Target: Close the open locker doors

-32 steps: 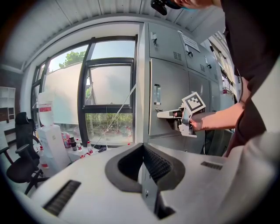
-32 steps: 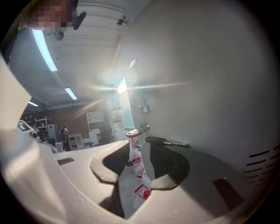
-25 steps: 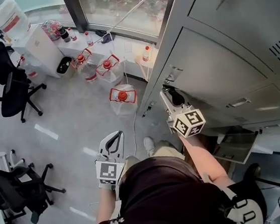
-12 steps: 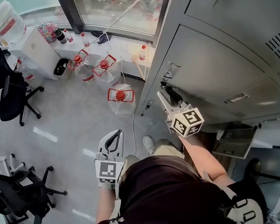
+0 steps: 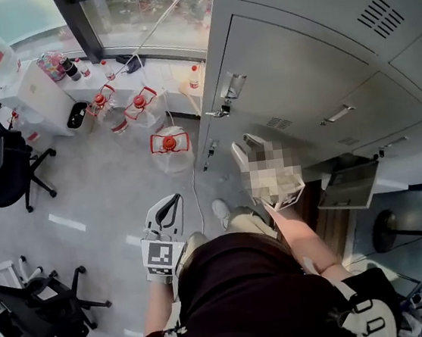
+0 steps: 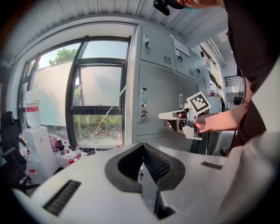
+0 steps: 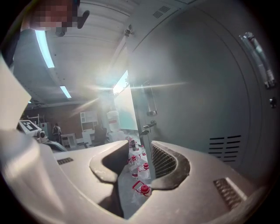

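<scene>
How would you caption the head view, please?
Right tongs point at grey lockers, left tongs low; one lower door hangs open.

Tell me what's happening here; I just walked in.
A person stands at the grey lockers with a gripper in each hand. The right gripper, jaws apart and empty, is close to a shut door. The left gripper is held low, jaws together, holding nothing. One lower door at the right stands open.
</scene>
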